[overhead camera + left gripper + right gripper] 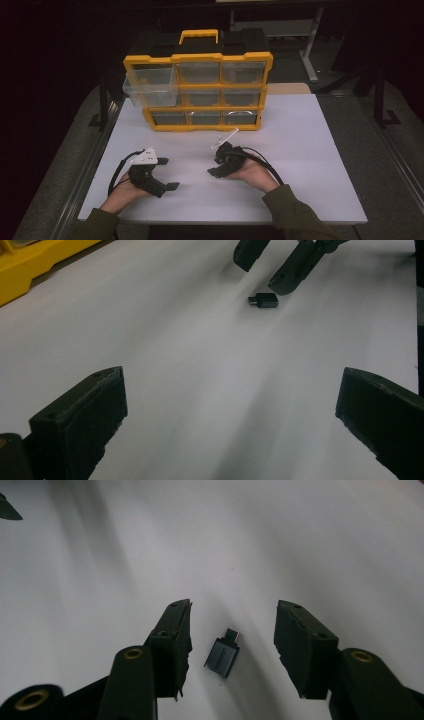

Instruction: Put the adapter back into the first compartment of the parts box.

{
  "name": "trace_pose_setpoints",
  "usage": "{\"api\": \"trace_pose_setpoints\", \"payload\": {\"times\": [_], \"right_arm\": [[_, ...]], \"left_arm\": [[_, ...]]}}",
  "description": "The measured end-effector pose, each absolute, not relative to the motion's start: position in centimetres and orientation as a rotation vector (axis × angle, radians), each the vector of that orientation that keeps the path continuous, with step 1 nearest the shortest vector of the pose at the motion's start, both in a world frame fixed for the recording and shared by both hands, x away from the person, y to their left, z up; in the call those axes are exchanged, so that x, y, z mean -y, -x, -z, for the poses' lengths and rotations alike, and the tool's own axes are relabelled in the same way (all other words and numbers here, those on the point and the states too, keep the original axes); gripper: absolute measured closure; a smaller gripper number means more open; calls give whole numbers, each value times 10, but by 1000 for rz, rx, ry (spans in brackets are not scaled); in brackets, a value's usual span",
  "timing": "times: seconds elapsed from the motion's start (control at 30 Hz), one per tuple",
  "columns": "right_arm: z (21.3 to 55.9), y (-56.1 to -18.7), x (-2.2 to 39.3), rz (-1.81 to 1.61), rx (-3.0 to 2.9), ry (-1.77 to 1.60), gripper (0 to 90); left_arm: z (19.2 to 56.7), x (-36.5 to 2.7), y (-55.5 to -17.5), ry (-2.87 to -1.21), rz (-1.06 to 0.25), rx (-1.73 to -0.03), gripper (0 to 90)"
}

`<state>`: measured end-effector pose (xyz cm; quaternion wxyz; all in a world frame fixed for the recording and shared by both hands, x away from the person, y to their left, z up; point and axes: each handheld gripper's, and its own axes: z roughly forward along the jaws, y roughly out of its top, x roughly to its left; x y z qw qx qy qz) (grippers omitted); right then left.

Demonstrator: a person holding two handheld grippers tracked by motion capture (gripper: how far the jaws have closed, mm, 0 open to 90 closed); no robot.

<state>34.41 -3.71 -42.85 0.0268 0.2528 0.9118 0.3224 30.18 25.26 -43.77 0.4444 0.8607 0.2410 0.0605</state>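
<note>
Right tongs [232, 630] straddle adapter [223, 656] on desk [300, 540].
Lower centre of frame: jaws apart, not touching it. Left tongs [230, 405] wide open.

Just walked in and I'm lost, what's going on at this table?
A person sits at a white table with a gripper in each hand. The right gripper is poised over a small black adapter lying flat on the table, its jaws either side of the adapter but not touching it. The left gripper rests off to the side, jaws wide open with nothing between them. At the back stands a yellow drawer organizer with its top left drawer pulled out.
</note>
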Motion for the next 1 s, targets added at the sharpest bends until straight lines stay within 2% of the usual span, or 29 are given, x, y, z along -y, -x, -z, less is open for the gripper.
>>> {"api": "trace_pose_setpoints", "payload": {"times": [0.47, 1.0], "right_arm": [[435, -343, 33, -916, -2867, -777, 613], [439, -342, 31, -869, -2883, -761, 703]], "left_arm": [[438, -253, -302, -2135, -150, -598, 0], [438, -253, -302, -2135, -148, -601, 0]]}}
